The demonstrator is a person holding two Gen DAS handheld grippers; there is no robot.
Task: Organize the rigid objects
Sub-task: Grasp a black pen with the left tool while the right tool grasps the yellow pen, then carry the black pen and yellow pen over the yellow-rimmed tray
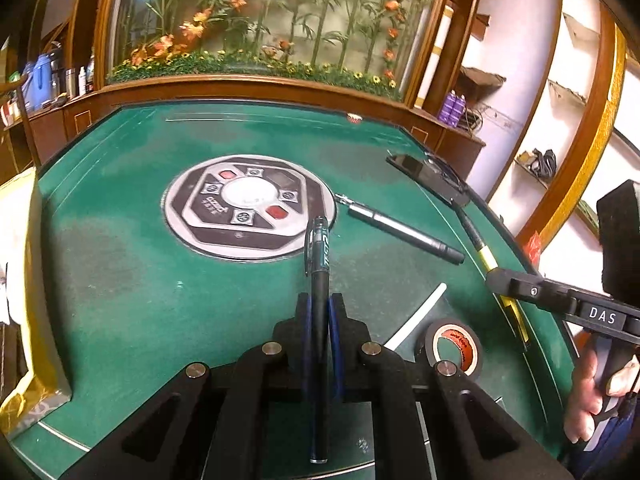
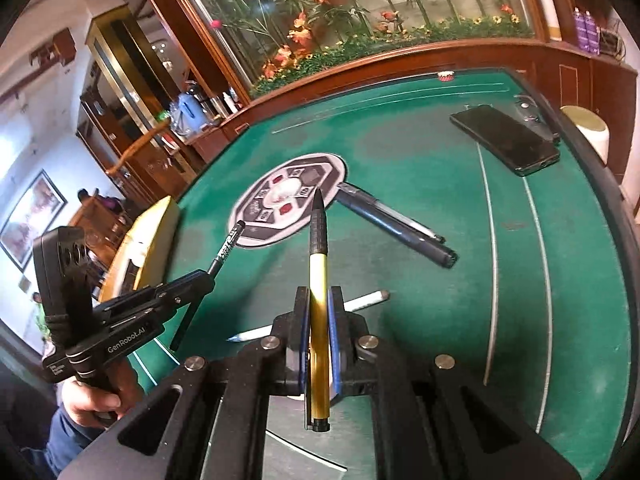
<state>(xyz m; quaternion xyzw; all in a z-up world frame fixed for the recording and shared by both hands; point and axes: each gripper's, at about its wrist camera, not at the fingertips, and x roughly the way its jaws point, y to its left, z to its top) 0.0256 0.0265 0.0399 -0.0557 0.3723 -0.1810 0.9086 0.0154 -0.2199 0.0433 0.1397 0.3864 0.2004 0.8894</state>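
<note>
Desk [image 1: 132, 292] far from sorted: phone [image 2: 506, 140] at far edge, grey pen [image 1: 404, 234] and dark pen [image 2: 396, 226] loose beside centre panel, white stick [image 1: 416, 316] and tape roll [image 1: 454, 346] near front. Left hand-held gripper [image 1: 320, 316] clamps black pen [image 1: 320, 276]; right hand-held gripper [image 2: 319, 316] clamps yellow pen [image 2: 319, 280]. Both lifted, neither placed. No visible container confirmed; yellow box [image 2: 152, 240] at left is likely it.

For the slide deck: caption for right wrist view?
Right gripper clamps a yellow pen above the green table.
</note>
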